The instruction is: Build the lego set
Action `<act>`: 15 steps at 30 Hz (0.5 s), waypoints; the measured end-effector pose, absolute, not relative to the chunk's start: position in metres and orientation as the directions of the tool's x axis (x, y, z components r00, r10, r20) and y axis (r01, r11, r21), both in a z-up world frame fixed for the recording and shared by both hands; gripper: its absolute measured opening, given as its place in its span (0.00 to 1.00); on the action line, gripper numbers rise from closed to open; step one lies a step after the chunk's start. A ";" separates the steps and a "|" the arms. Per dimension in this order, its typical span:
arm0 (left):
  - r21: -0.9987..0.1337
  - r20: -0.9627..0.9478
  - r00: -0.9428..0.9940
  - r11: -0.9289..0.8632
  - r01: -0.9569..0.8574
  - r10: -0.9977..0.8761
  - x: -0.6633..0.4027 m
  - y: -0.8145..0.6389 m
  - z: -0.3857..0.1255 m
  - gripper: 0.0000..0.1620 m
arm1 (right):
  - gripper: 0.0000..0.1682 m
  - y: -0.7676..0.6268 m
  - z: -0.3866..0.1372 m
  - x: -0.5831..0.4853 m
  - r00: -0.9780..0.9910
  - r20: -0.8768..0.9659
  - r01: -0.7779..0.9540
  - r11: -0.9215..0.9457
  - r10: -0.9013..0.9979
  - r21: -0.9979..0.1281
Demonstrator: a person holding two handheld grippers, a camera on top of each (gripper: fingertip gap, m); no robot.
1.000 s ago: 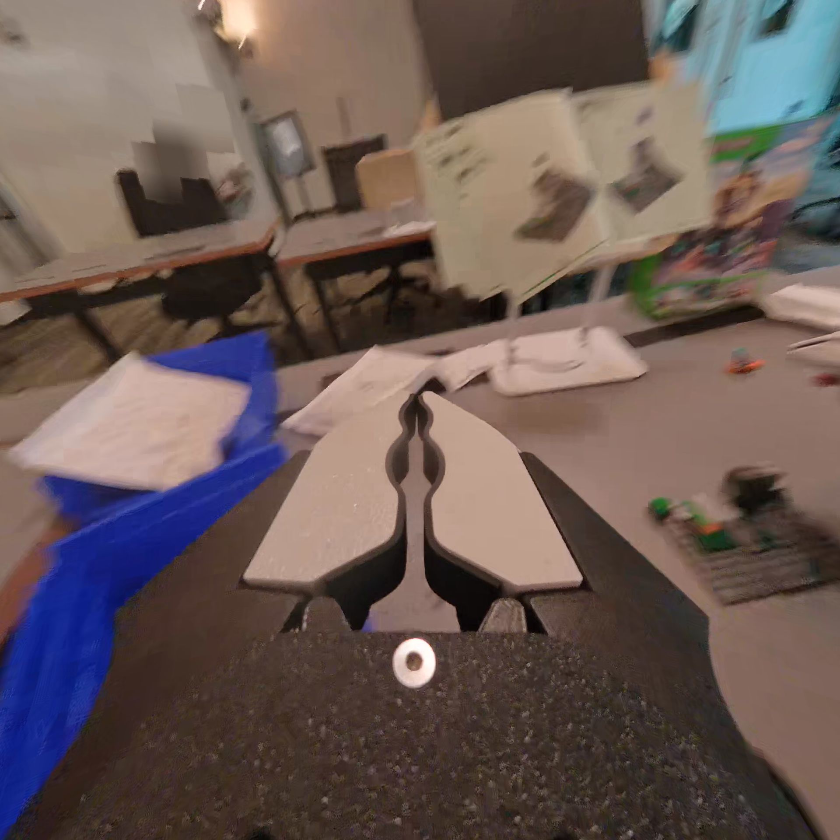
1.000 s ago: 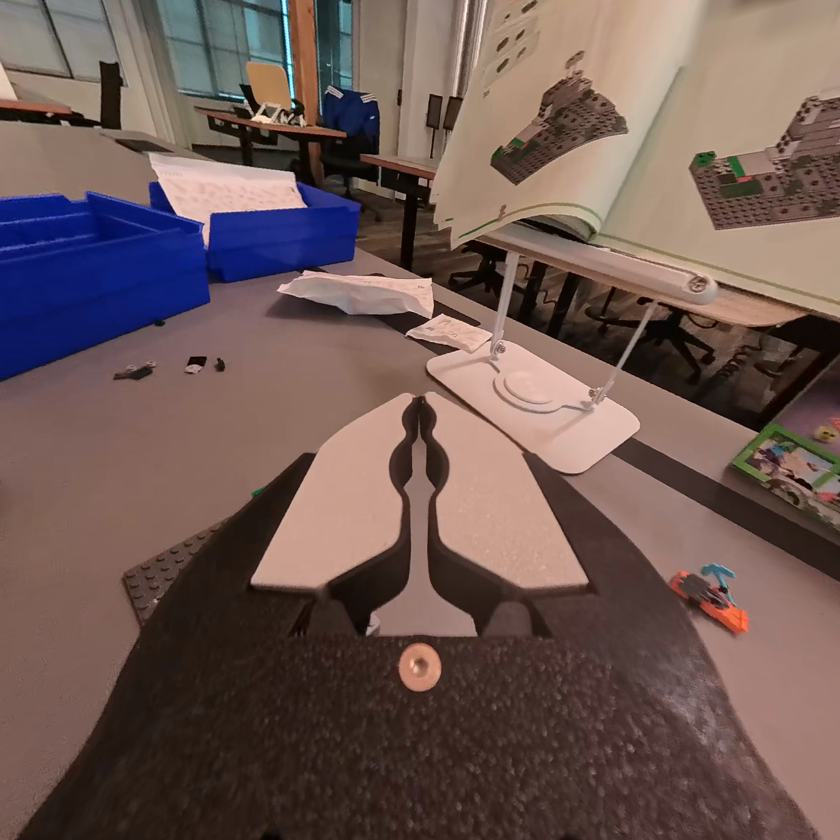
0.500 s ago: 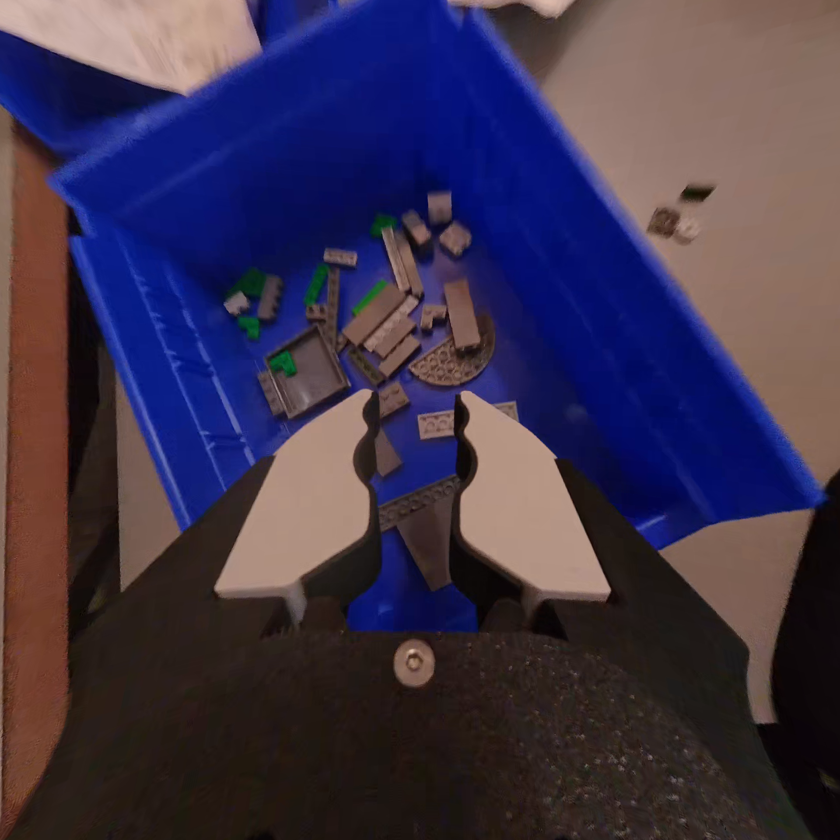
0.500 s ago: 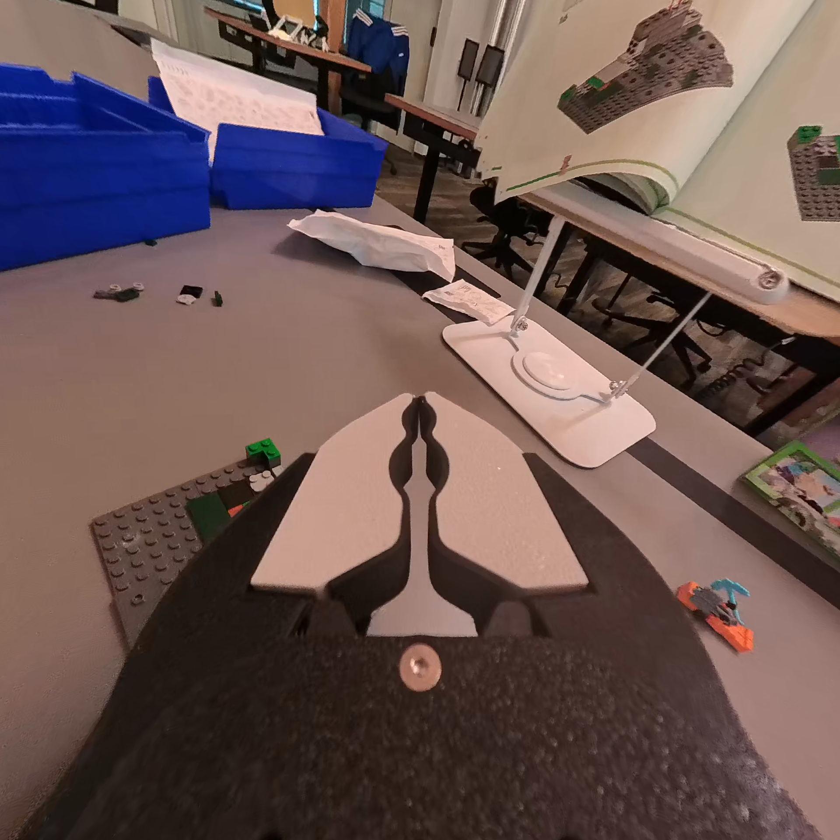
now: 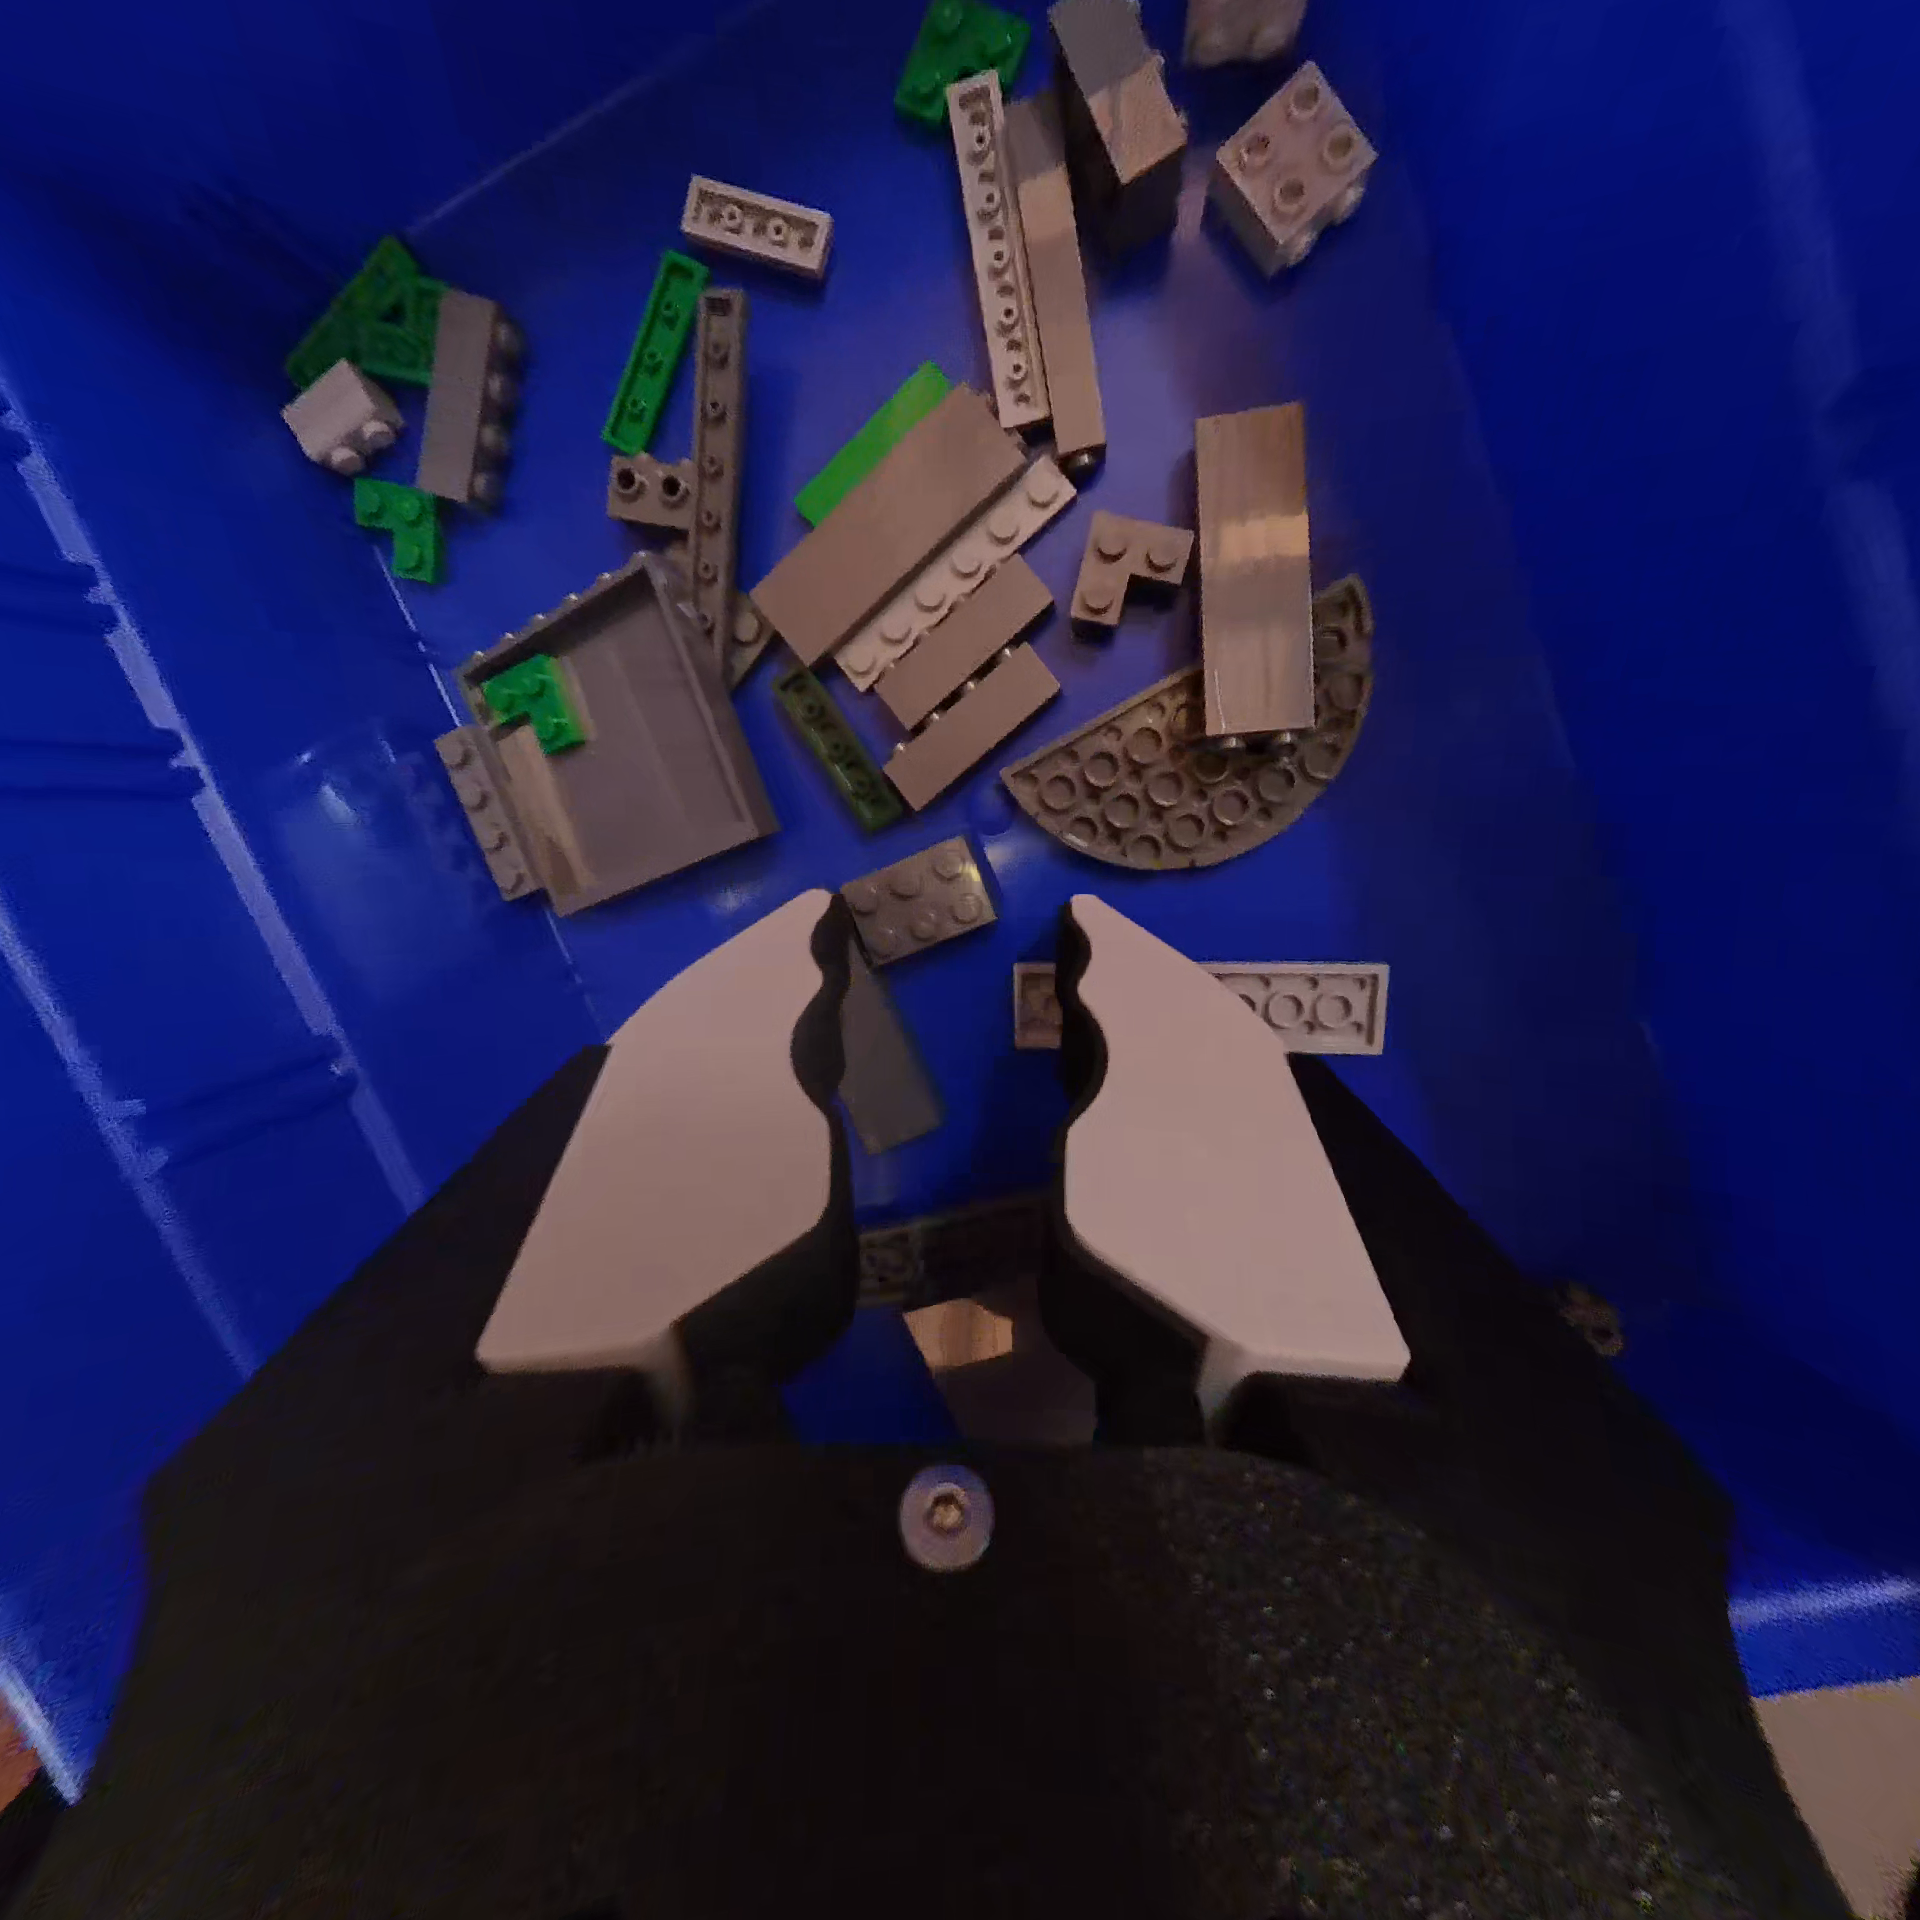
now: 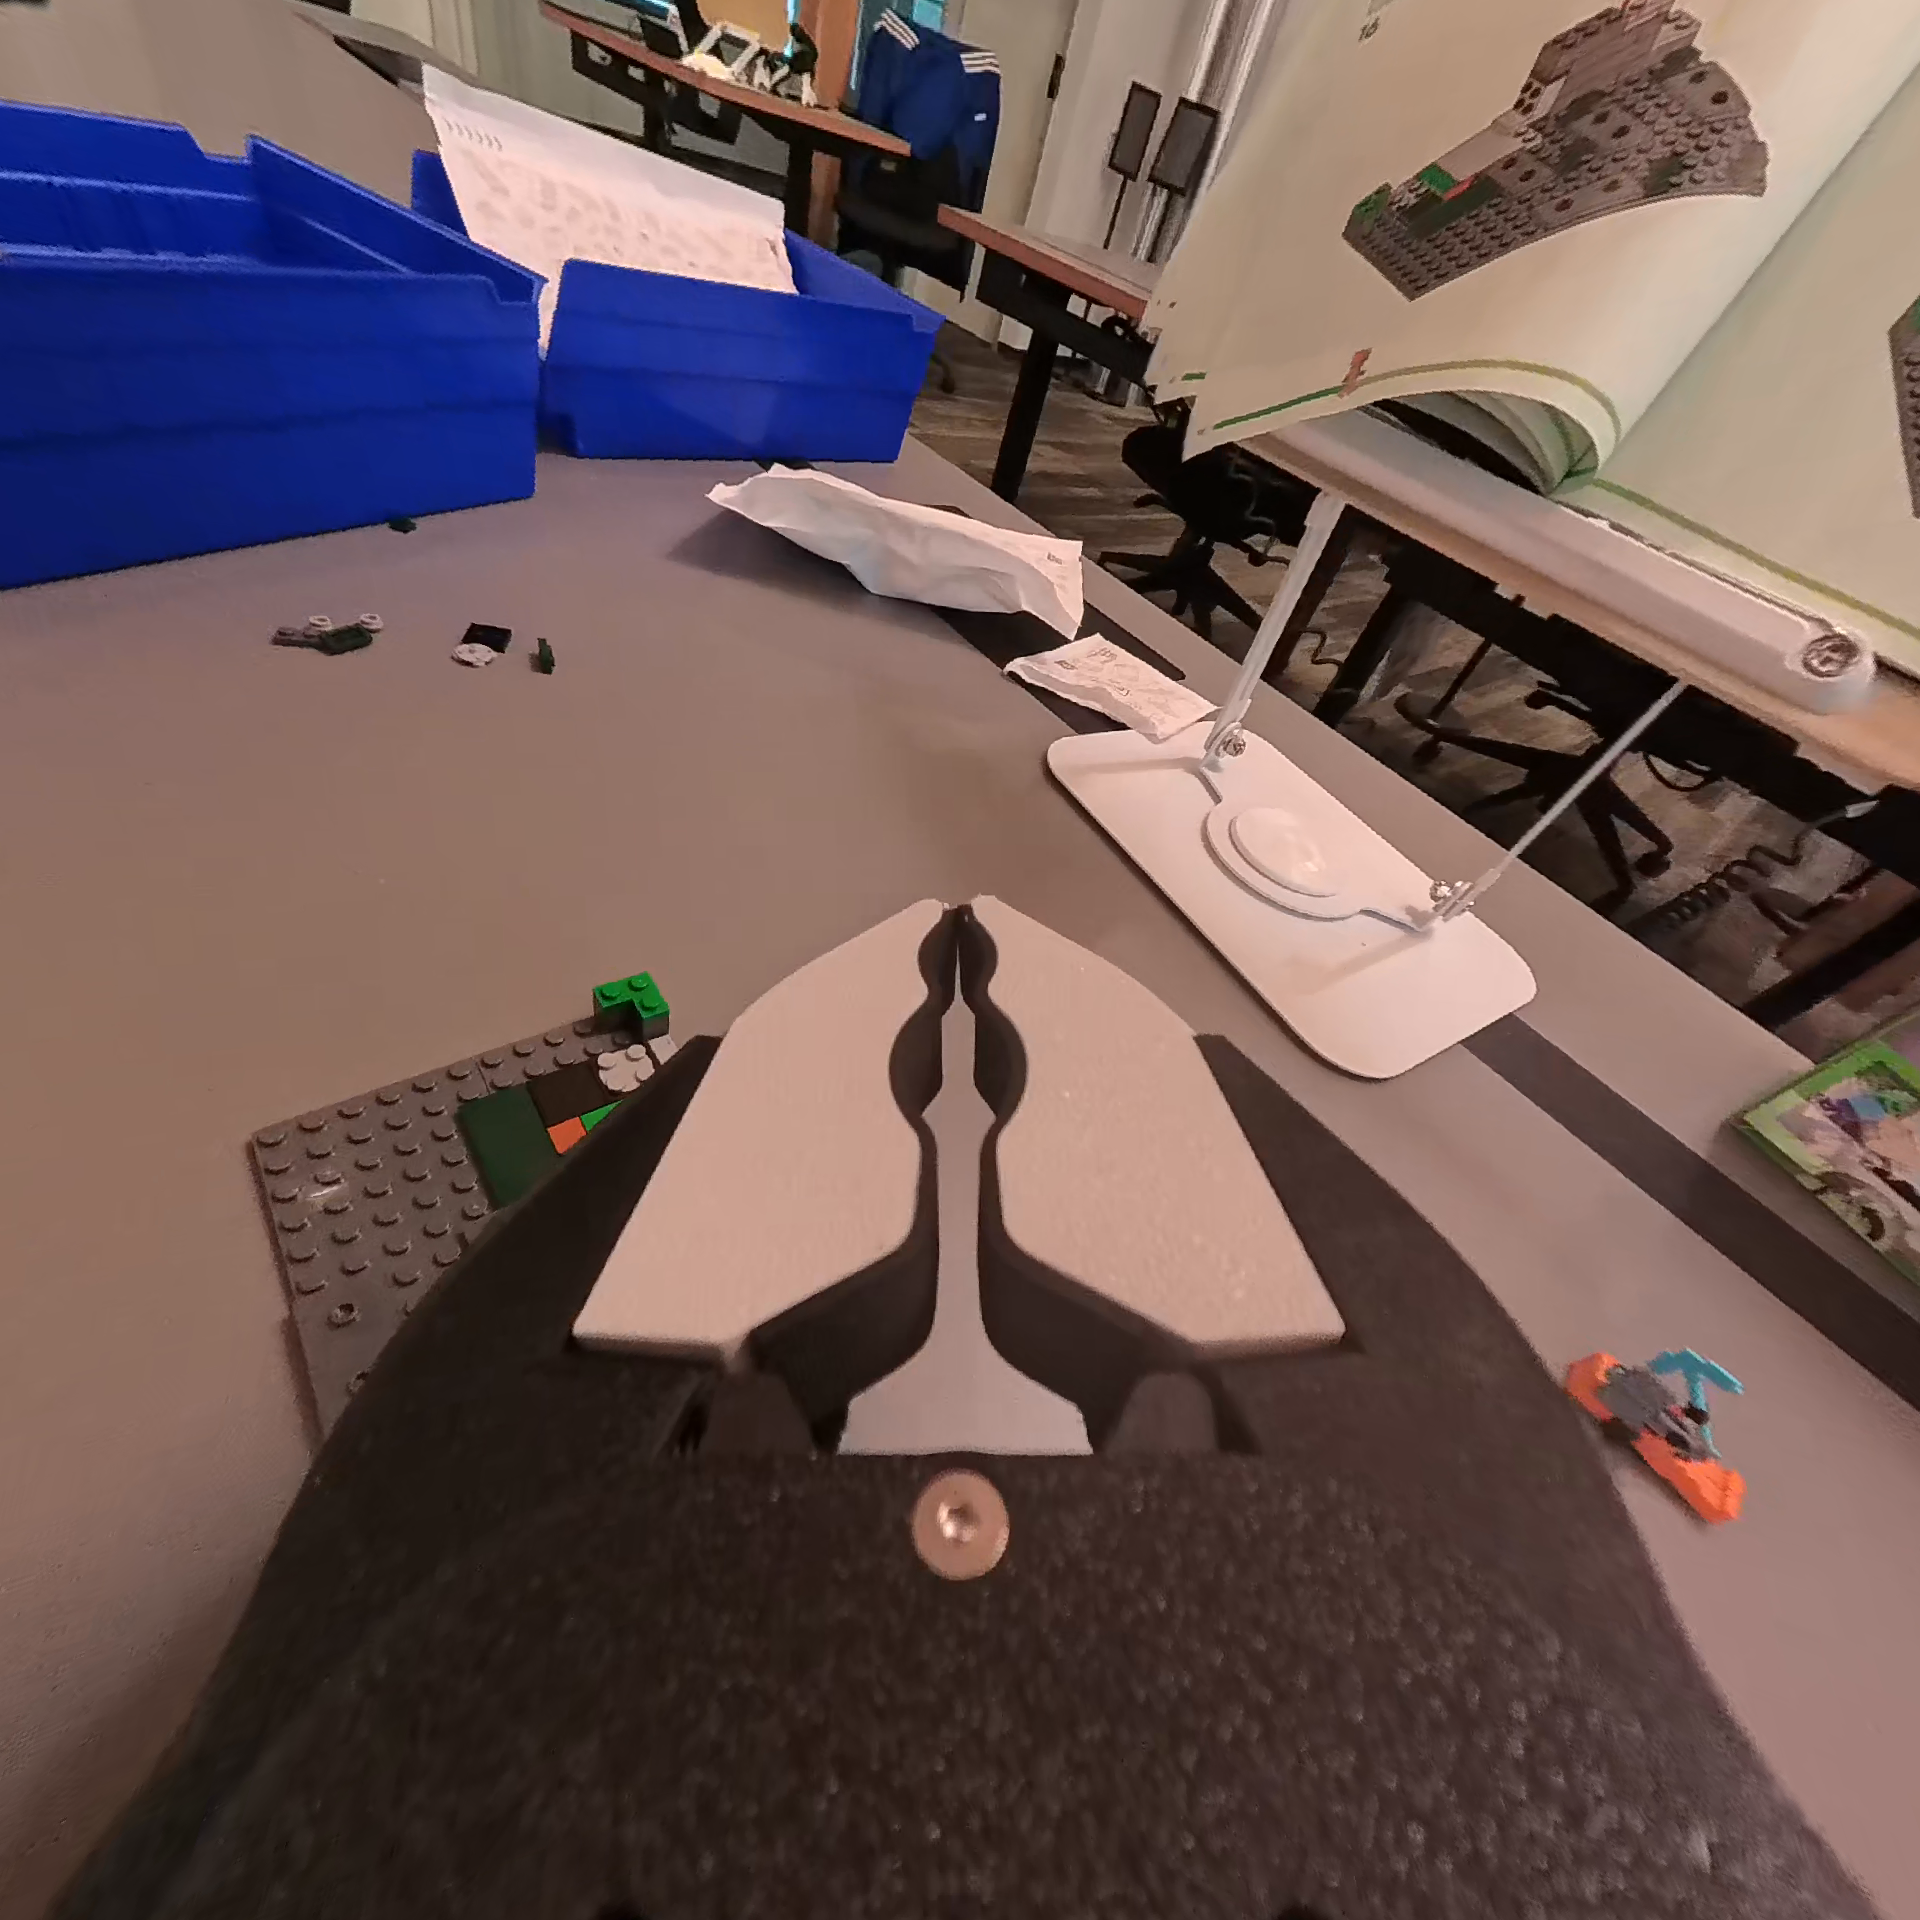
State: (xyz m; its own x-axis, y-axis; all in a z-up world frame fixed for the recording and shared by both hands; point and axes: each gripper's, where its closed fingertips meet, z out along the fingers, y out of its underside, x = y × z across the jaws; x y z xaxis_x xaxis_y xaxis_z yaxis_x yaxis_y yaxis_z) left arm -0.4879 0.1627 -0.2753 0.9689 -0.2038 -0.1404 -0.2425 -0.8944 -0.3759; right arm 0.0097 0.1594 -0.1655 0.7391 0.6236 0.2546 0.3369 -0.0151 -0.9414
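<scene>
Left wrist view: the left gripper [image 5: 943, 914] is down inside a deep blue plastic bin [image 5: 1662, 520], fingers [image 5: 707, 1122] apart w/ nothing between them. Loose grey and green lego pieces [image 5: 904, 582] lie scattered on the bin floor. A small dark grey 2-by-3 studded plate [image 5: 916, 899] sits right at the fingertips, touching the left tip. A flat dark grey tile [image 5: 883, 1060] lies in the gap just behind it. A light grey studded strip [image 5: 1299, 1006] pokes out from behind the right finger. Further in: a grey half-round studded plate [image 5: 1153, 790] w/ a smooth grey brick [image 5: 1252, 571] lying across it, and a grey tray-shaped panel [image 5: 644, 748] carrying a small green corner plate [image 5: 535, 701].

Right wrist view: the right gripper [image 6: 958, 914] hangs low over the grey counter [image 6: 727, 779], fingers [image 6: 810, 1122] together at the tips, holding nothing. Just left of it, partly hidden, lies the dark grey studded baseplate [image 6: 384, 1174] w/ a few green, black and orange pieces on it. Two blue plastic bins [image 6: 260, 364] sit far left, small loose bits [image 6: 473, 649] near them. A crumpled white paper bag [image 6: 914, 545] lies beyond the tips. A white book stand [image 6: 1299, 914] holds the open instruction booklet [image 6: 1558, 260] to the right. A small orange and teal lego figure [image 6: 1662, 1434] lies at lower right.
</scene>
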 end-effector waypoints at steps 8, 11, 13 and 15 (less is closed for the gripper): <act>-0.389 -0.103 0.971 -0.890 -0.238 -0.215 -0.484 0.164 -0.278 0.16 | 0.00 0.161 -0.170 0.011 0.745 0.202 0.302 -0.052 0.636 -0.952; -0.392 -0.101 0.967 -0.884 -0.254 -0.233 -0.483 0.162 -0.278 0.16 | 0.00 0.161 -0.171 0.011 0.744 0.204 0.306 -0.053 0.637 -0.951; -0.394 -0.098 0.965 -0.881 -0.260 -0.241 -0.482 0.161 -0.278 0.16 | 0.00 0.161 -0.172 0.010 0.742 0.206 0.310 -0.054 0.637 -0.949; -0.403 -0.095 0.963 -0.875 -0.268 -0.251 -0.479 0.161 -0.277 0.16 | 0.00 0.161 -0.171 0.011 0.742 0.211 0.312 -0.051 0.636 -0.949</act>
